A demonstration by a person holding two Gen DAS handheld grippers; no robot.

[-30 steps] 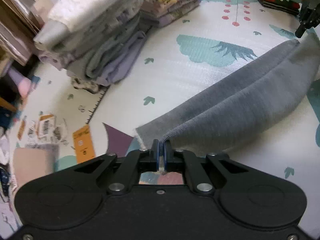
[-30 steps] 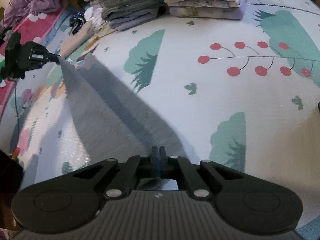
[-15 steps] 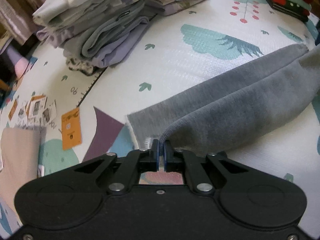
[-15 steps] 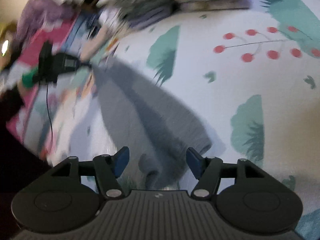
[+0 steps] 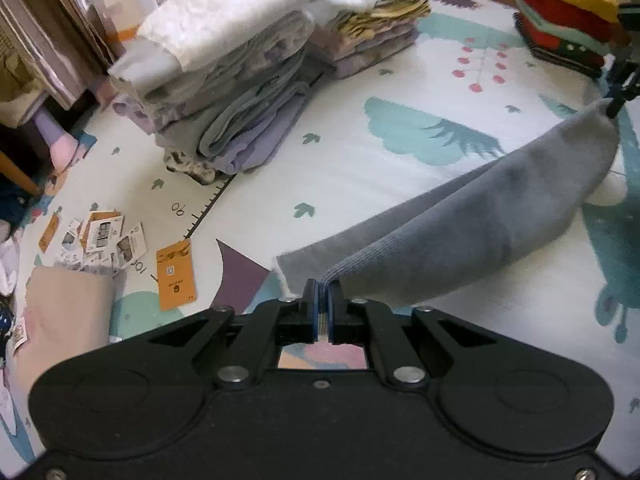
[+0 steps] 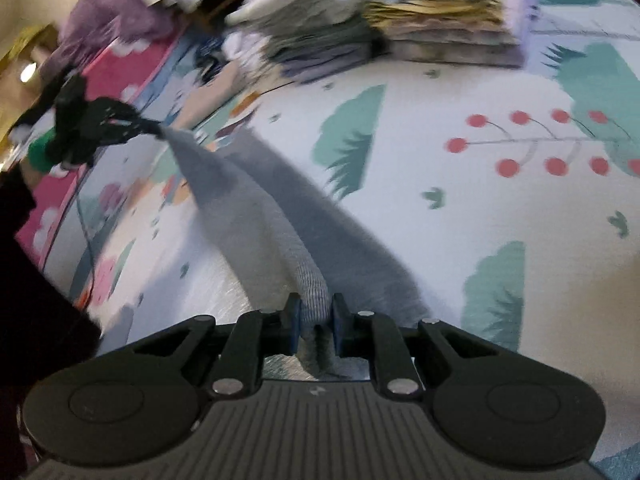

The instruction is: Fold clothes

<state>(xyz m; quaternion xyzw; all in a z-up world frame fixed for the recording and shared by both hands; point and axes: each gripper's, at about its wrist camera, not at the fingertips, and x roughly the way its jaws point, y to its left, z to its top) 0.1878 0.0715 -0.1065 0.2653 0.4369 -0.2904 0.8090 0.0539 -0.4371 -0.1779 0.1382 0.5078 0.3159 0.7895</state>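
A long grey ribbed garment (image 5: 472,216) is folded lengthwise and stretched over the play mat between my two grippers. My left gripper (image 5: 323,294) is shut on its near end in the left wrist view. My right gripper (image 6: 314,312) is shut on the other end (image 6: 312,280), with cloth bunched between the fingers. In the left wrist view the right gripper (image 5: 618,92) holds the far end raised at the right edge. In the right wrist view the left gripper (image 6: 156,130) pinches the far corner at the left.
Stacks of folded clothes (image 5: 240,92) stand at the back left, a red and yellow stack (image 5: 560,20) at the back right. Orange and white cards (image 5: 176,276) and a beige cloth (image 5: 64,320) lie at the left. The patterned mat (image 6: 480,208) lies under the garment.
My right gripper opened half a second ago and has closed again on the garment's end. The left gripper stays shut and the garment is lifted and pulled taut.
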